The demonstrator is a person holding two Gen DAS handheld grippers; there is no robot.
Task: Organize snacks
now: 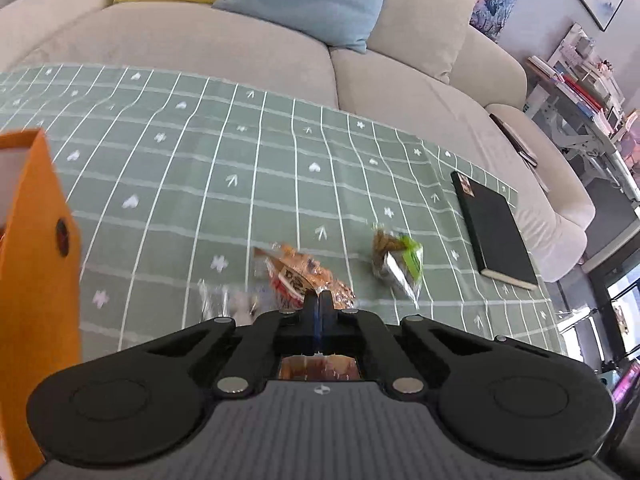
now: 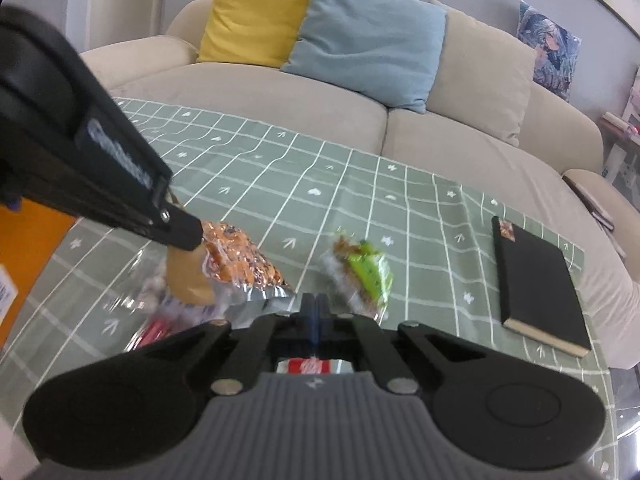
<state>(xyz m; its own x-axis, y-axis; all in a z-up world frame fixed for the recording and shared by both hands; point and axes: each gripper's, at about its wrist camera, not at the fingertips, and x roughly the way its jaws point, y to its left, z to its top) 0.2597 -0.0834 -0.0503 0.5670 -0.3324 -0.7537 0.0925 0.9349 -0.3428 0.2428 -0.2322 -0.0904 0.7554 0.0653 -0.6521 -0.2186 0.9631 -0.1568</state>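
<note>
In the left wrist view my left gripper (image 1: 319, 300) is shut on an orange snack packet (image 1: 308, 276), and more of the packet shows through the gap behind the fingers. The right wrist view shows that left gripper (image 2: 188, 236) from the side, holding the orange packet (image 2: 240, 264) just above the cloth. My right gripper (image 2: 316, 306) is shut on a red-and-white packet (image 2: 308, 366), seen only through the gap behind its fingers. A green snack packet (image 2: 364, 272) (image 1: 396, 264) lies free to the right. A tan snack in clear wrap (image 2: 188, 280) lies under the left gripper.
The snacks lie on a green checked tablecloth (image 1: 200, 160). An orange box (image 1: 36, 280) stands at the left edge. A black notebook (image 1: 494, 232) (image 2: 536, 280) lies at the right. A beige sofa (image 2: 280, 92) with yellow and blue cushions is behind the table.
</note>
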